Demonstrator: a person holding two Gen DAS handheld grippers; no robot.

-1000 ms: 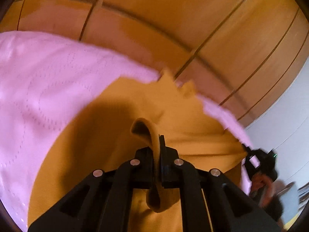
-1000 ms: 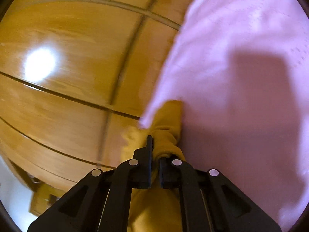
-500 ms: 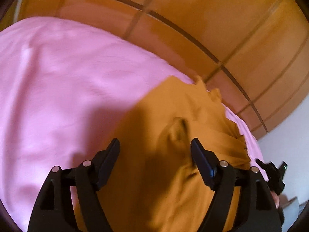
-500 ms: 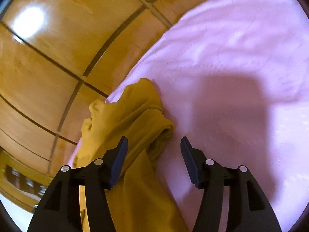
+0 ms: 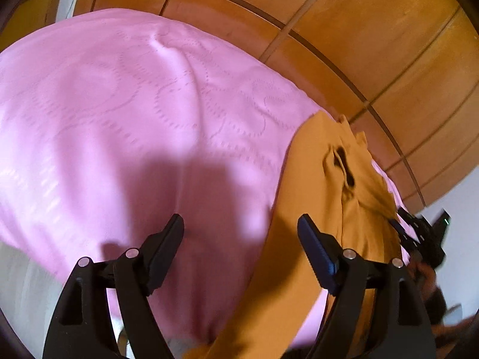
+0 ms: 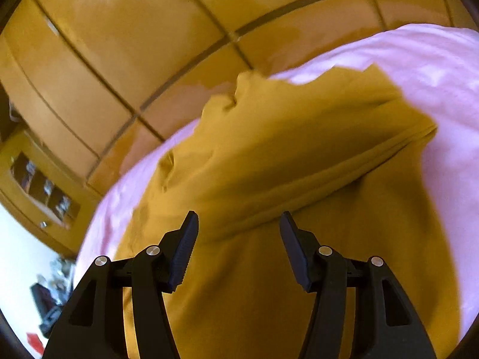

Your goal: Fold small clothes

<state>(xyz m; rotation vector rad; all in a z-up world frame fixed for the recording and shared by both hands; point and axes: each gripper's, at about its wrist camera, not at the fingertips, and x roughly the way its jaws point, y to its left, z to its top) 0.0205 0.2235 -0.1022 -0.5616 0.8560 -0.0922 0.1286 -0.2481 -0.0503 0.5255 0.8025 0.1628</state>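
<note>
Left gripper: jaws spread wide, nothing between them. It hangs above the pink bedspread, with its right finger over the edge of the mustard-yellow garment. No contact between fingers and cloth can be made out.

Right gripper: jaws likewise spread, empty. It is positioned directly over the garment, the fingertips just short of a thick folded ridge in the fabric. Whether the pads touch the cloth cannot be told.

Garment: lies on the bedspread near the edge that faces the wooden wardrobe doors. In the right wrist view an upper layer is doubled over the lower one, forming a long fold line that runs diagonally from lower left to upper right. The far edge is uneven, with small bunched points. In the left wrist view a puckered loop of fabric stands up near the far end of the garment.

Bedspread: pink, with a stitched pattern of dotted circles; a dark shadow falls on it ahead of the left gripper.

The right gripper shows at the right margin of the left wrist view, beside the garment; blurred
</note>
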